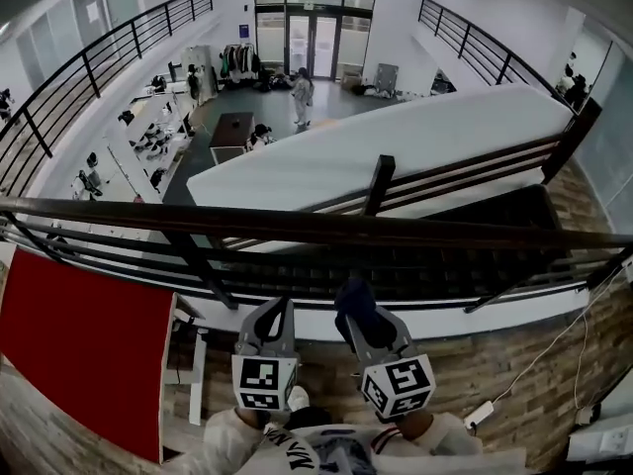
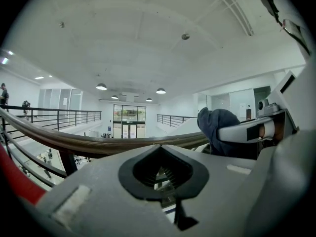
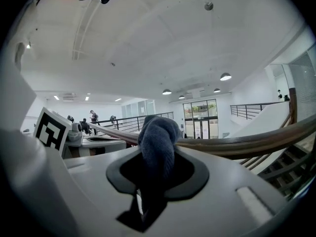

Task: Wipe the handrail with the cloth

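Observation:
The dark wooden handrail (image 1: 297, 228) runs left to right just beyond both grippers. In the head view my right gripper (image 1: 361, 320) is shut on a dark blue cloth (image 1: 354, 305), whose bunched end sticks up a little short of the rail. The right gripper view shows that cloth (image 3: 158, 137) wedged between the jaws of the right gripper (image 3: 155, 174), with the handrail (image 3: 256, 142) behind it. My left gripper (image 1: 272, 315) sits beside it to the left, shut and holding nothing. In the left gripper view the left gripper (image 2: 160, 169) is below the handrail (image 2: 98, 143), with the cloth (image 2: 219, 127) at right.
Thinner rails and a black post (image 1: 203, 265) lie under the handrail. Beyond is an open atrium with people (image 1: 302, 97) far below and a white stair wall (image 1: 396, 146). A red panel (image 1: 84, 349) stands at left; a white cable and plug (image 1: 480, 414) lie on the wood floor at right.

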Demonstrator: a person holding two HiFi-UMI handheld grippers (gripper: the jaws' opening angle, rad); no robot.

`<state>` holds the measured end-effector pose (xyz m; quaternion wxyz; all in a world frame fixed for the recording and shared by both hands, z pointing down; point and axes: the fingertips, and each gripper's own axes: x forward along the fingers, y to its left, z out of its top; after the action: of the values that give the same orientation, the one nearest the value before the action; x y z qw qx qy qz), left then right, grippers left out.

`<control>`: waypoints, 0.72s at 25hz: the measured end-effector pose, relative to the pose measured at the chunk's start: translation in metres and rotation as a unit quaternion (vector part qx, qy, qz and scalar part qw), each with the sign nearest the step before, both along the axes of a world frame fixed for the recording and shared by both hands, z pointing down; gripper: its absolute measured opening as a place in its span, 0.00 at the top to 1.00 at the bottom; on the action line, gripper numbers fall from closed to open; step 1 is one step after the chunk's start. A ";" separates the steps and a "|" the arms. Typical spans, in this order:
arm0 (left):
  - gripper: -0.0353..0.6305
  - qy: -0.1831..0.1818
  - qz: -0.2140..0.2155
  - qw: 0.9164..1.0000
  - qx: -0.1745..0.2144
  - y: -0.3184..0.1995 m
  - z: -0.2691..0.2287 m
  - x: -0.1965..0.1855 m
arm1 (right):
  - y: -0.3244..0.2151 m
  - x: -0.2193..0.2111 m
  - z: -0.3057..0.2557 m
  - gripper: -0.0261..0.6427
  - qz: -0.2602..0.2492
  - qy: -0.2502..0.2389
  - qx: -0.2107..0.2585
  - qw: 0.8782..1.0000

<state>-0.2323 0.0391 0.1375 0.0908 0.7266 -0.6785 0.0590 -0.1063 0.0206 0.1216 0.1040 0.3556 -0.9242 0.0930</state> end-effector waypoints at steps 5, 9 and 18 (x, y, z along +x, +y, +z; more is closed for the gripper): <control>0.94 0.007 -0.042 0.999 -0.004 -0.001 0.010 -0.066 | -0.009 -0.079 0.005 0.82 -0.046 0.003 0.003 0.999; 0.94 0.002 -0.072 0.997 -0.011 -0.001 0.014 -0.117 | -0.016 -0.144 0.007 0.82 -0.082 0.004 0.002 0.997; 0.94 -0.019 -0.141 0.990 -0.012 -0.013 0.016 -0.242 | -0.047 -0.297 0.016 0.82 -0.139 0.006 -0.012 0.990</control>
<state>-0.4744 0.0261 0.1537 0.0940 0.6213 -0.7749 0.0680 -0.4028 -0.0263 0.1373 0.1258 0.2226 -0.9629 0.0868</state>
